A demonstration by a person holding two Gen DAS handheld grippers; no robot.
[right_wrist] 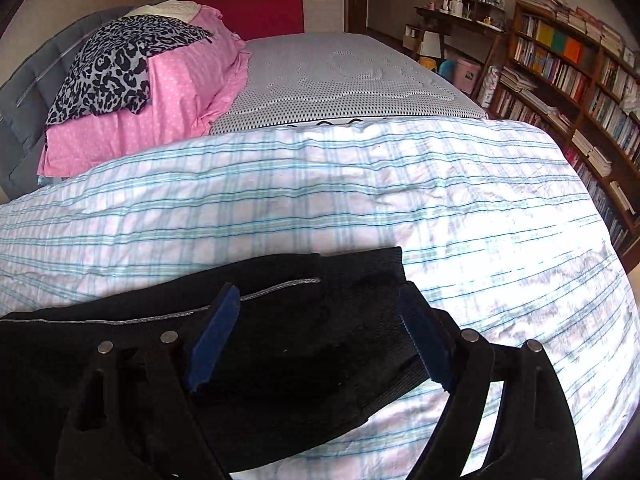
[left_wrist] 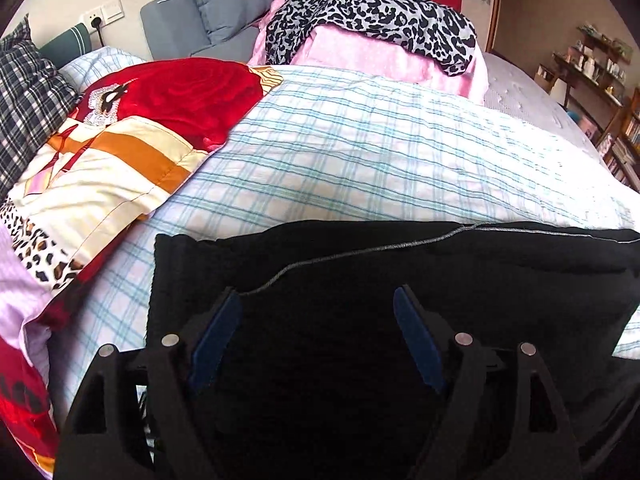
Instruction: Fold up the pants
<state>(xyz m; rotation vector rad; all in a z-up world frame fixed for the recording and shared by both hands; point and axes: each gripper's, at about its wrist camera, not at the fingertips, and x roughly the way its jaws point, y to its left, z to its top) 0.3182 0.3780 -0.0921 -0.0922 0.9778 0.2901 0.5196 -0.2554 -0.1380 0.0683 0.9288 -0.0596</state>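
We see black pants [left_wrist: 400,272] lying flat on a blue-and-white checked quilt [left_wrist: 360,152] that covers the near side of the bed. They look folded into a wide band with a thin grey seam line [left_wrist: 360,250] running along it.

In the left wrist view the left tongs [left_wrist: 318,300] stand wide apart over the dark cloth; the blue pads [left_wrist: 216,336] press on nothing, so no grip. The pants' left edge sits just beyond the left pad, quilt showing past it.

In the right wrist view the right tongs [right_wrist: 320,300] are also spread wide, nothing pinched. The pants [right_wrist: 304,320] pass under and between the fingers; their right end stops near the right pad [right_wrist: 424,340], and bare quilt [right_wrist: 400,192] lies past it. We cannot tell whether the fingertips touch the fabric.

Other stuff: a pink bedding stack [right_wrist: 176,96] with a leopard-print cloth [right_wrist: 112,68] on top sits at the far left of the bed, beside a grey mattress cover [right_wrist: 344,76]. A bookshelf [right_wrist: 568,80] fills the right wall. In the left view we also get a red and orange patterned blanket [left_wrist: 132,132], a dark plaid cloth [left_wrist: 28,96] at far left, and grey cushions [left_wrist: 212,12] against the wall.
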